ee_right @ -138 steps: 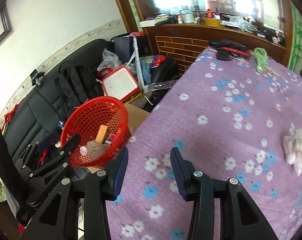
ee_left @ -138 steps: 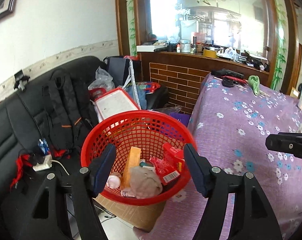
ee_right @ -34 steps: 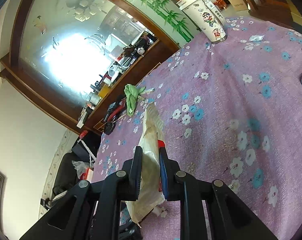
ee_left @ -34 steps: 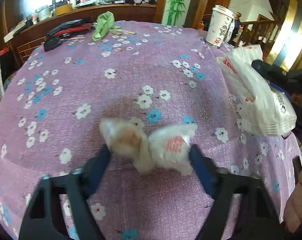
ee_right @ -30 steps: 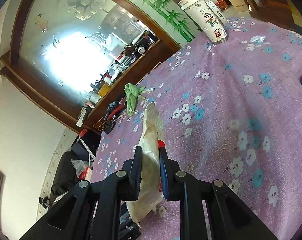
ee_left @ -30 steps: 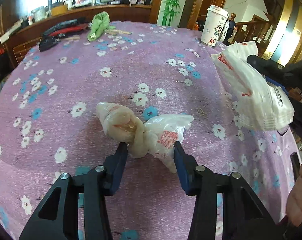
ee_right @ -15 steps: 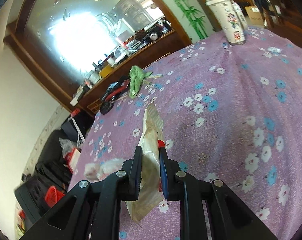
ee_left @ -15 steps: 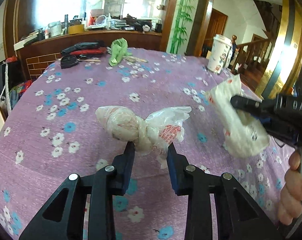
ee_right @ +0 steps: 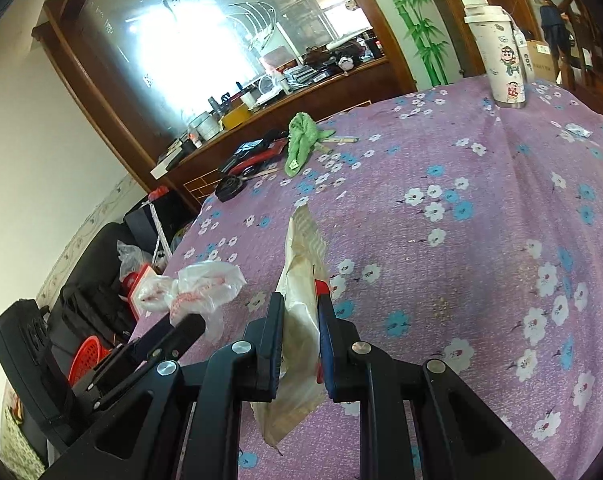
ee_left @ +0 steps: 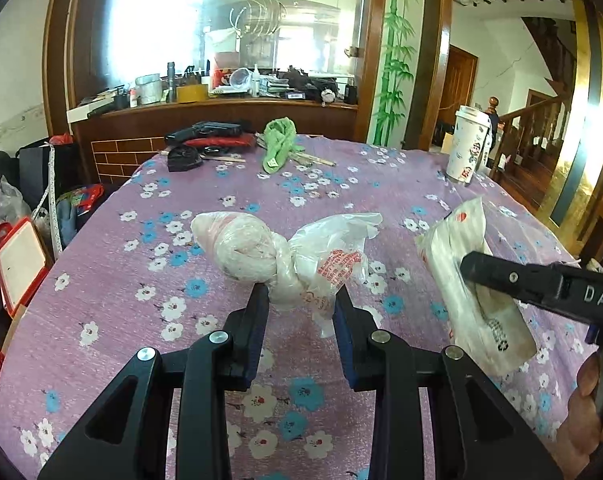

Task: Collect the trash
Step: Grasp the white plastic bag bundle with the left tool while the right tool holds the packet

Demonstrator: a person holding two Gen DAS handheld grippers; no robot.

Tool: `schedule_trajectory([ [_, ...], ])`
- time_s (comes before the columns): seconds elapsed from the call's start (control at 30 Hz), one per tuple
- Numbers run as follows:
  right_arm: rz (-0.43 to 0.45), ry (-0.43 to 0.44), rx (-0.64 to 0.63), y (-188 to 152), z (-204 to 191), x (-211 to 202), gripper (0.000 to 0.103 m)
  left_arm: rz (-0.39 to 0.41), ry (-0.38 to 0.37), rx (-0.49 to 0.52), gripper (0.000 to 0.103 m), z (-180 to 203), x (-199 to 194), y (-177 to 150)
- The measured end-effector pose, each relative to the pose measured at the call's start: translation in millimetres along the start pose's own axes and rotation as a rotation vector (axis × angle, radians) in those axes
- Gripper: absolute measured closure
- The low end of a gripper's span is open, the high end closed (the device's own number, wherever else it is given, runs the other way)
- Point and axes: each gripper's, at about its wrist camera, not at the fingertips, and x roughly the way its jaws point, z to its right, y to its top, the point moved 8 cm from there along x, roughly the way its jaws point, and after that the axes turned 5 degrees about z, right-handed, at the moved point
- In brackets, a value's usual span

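A knotted clear plastic bag (ee_left: 241, 248) with red print hangs above the purple flowered tablecloth (ee_left: 141, 292), and my left gripper (ee_left: 301, 296) is shut on its knot. The right wrist view shows the same bag (ee_right: 205, 284) at the left, beyond the left gripper (ee_right: 185, 324). My right gripper (ee_right: 299, 304) is shut on a flat white paper wrapper (ee_right: 301, 248) that stands on edge between its pads. In the left wrist view that wrapper (ee_left: 453, 248) hangs at the right under the right gripper (ee_left: 473, 268). A red mesh basket (ee_right: 87, 356) sits low beside the table's left edge.
A tall paper cup (ee_left: 467, 144) stands at the table's far right. A green cloth (ee_left: 279, 140) and black and red items (ee_left: 209, 136) lie along the far edge. A black sofa (ee_right: 97, 312) with bags is to the left. A hand (ee_left: 585, 412) shows at lower right.
My left gripper has closed on the knotted bag and raised it off the cloth. The right gripper has rolled more level and carried the wrapper leftward, closer to the left gripper.
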Motion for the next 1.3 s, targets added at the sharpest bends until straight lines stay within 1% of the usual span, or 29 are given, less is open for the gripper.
schedule_trajectory([
  [0.27,-0.012,0.010,-0.029,-3.7,-8.3,4.8,0.085,0.006,0.022,-0.007,0.073,-4.8,-2.1,0.5],
  [0.87,-0.003,0.019,-0.058,-6.1,-15.5,3.3,0.085,0.010,0.029,-0.015,0.073,-7.6,-5.0,1.1],
  [0.93,0.002,0.013,-0.057,-4.7,-14.3,3.0,0.085,0.017,0.044,-0.020,0.073,-10.3,-7.0,1.9],
  [1.03,0.019,-0.005,-0.046,-0.4,-11.1,-0.5,0.085,0.019,0.057,-0.029,0.073,-13.9,-12.6,1.4],
  [1.17,0.015,0.003,-0.018,1.4,-15.1,-6.1,0.085,0.007,0.042,-0.038,0.073,-15.2,-31.0,-1.4],
  [1.3,-0.015,0.052,0.007,-6.4,-33.8,-15.5,0.085,0.001,0.046,-0.023,0.072,-22.8,-52.7,-4.0],
])
